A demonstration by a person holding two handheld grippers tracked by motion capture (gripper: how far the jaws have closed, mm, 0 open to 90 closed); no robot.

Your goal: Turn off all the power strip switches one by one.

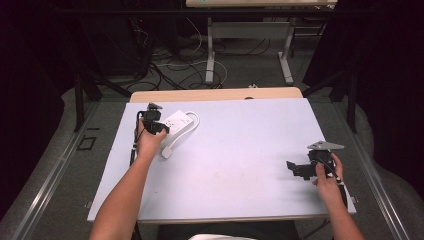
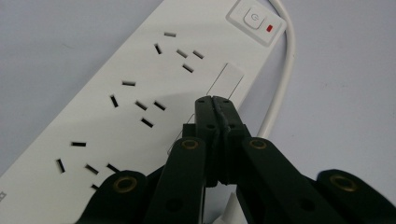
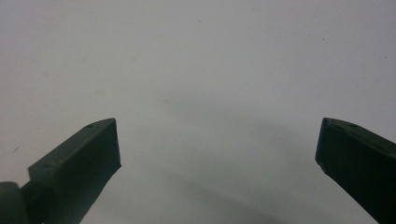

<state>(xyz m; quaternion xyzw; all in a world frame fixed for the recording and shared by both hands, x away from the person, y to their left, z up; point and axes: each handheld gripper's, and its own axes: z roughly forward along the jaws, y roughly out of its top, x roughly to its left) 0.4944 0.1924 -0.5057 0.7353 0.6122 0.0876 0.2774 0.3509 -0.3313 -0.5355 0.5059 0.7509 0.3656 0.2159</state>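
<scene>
Nearby: power strip point(image 2: 140, 88), white cable point(image 2: 285, 70), grey table point(image 1: 240, 150).

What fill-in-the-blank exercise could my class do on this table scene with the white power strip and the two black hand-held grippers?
1. The left gripper has its jaws ___ above the white plastic power strip.
2. The small indicator beside the strip's power button is coloured ___.
3. The right gripper has its jaws ___ over the pale table top.
4. The strip's cable is coloured ___.

Missing words: shut; red; open; white
</scene>
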